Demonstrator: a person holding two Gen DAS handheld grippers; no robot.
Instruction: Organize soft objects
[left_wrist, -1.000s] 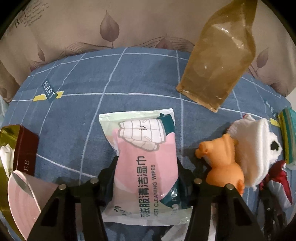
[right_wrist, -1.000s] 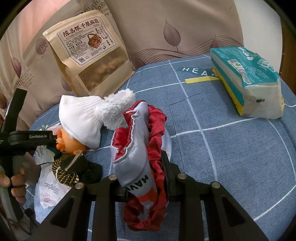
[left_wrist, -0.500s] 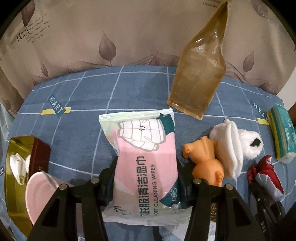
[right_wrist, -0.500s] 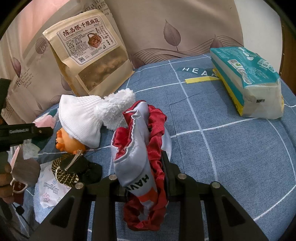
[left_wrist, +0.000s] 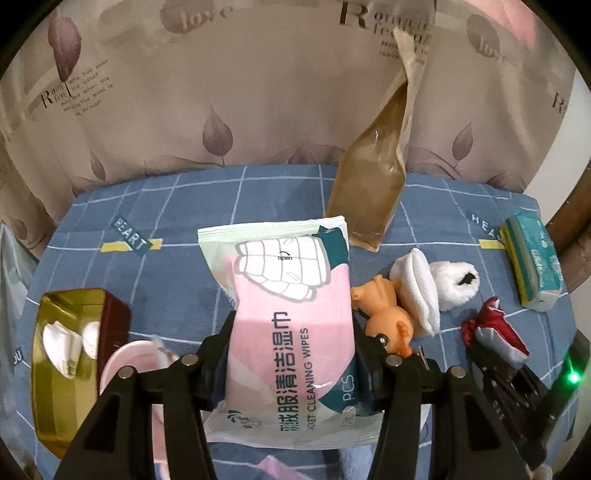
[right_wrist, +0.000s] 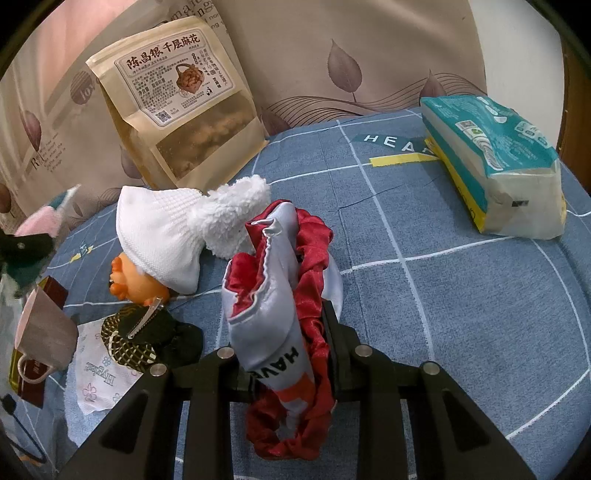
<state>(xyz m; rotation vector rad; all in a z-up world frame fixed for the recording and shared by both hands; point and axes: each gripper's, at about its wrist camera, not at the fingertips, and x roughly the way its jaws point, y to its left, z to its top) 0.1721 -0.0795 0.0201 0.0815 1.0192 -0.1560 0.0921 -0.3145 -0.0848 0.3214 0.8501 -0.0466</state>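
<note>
My left gripper is shut on a pink and white pack of wet wipes and holds it well above the blue checked cloth. My right gripper is shut on a red and grey satin pouch, low over the cloth; the pouch also shows in the left wrist view. An orange doll with a white knit hat lies left of the pouch.
A brown snack bag leans on the curtain at the back. A teal tissue pack lies at the right. A gold and red tissue box, a pink cup, a black mesh pouch and a printed tissue packet are at the left.
My left gripper has risen and pulled back with the wipes pack, so the cloth and objects look smaller and farther. My right gripper and the pouch have stayed still.
</note>
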